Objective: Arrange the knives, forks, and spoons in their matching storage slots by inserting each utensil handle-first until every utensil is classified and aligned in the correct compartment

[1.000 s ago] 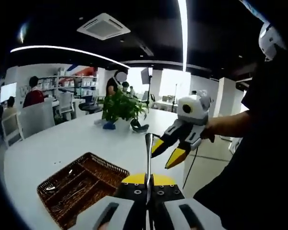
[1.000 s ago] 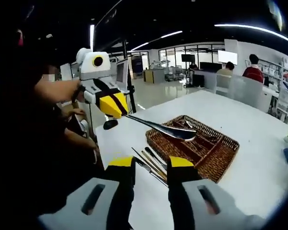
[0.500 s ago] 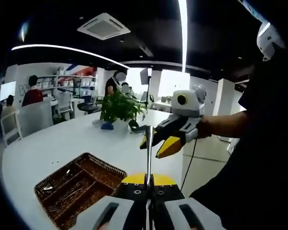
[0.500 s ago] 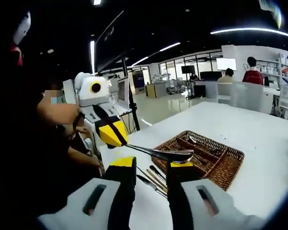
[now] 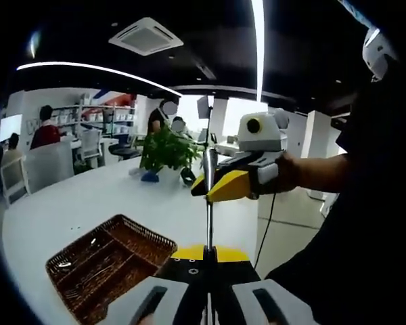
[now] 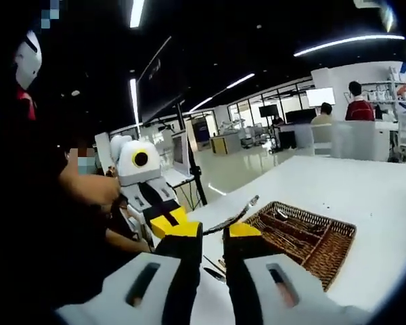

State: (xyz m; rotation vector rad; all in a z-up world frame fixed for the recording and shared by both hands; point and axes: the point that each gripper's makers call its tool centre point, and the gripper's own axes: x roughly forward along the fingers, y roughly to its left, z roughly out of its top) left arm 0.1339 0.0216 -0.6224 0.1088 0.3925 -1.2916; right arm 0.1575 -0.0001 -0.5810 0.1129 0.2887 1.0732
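In the left gripper view, the wicker tray (image 5: 108,261) sits on the white counter (image 5: 74,203) near its front edge, its long compartments holding a few utensils too small to sort by type. The left tongs (image 5: 208,265) are clamped shut on a utensil (image 5: 208,203) that stands straight up from between the jaws; seen edge-on, it could be a spoon or a fork, I cannot tell which. The right tongs (image 5: 210,186) reach in from the right and meet the utensil's upper end, apparently for a hand-over or a re-grip.

In the right gripper view, the right tongs (image 6: 212,233) stand narrowly apart with the utensil (image 6: 233,218) passing between their tips; whether they actually pinch it I cannot tell. The left tongs (image 6: 168,222) hold its other end. More cutlery (image 6: 213,267) lies loose on the counter (image 6: 365,196) beside the tray (image 6: 304,240), near the front edge.

Judging by this, sorting is partly done: some pieces are slotted, one is in hand, several remain.
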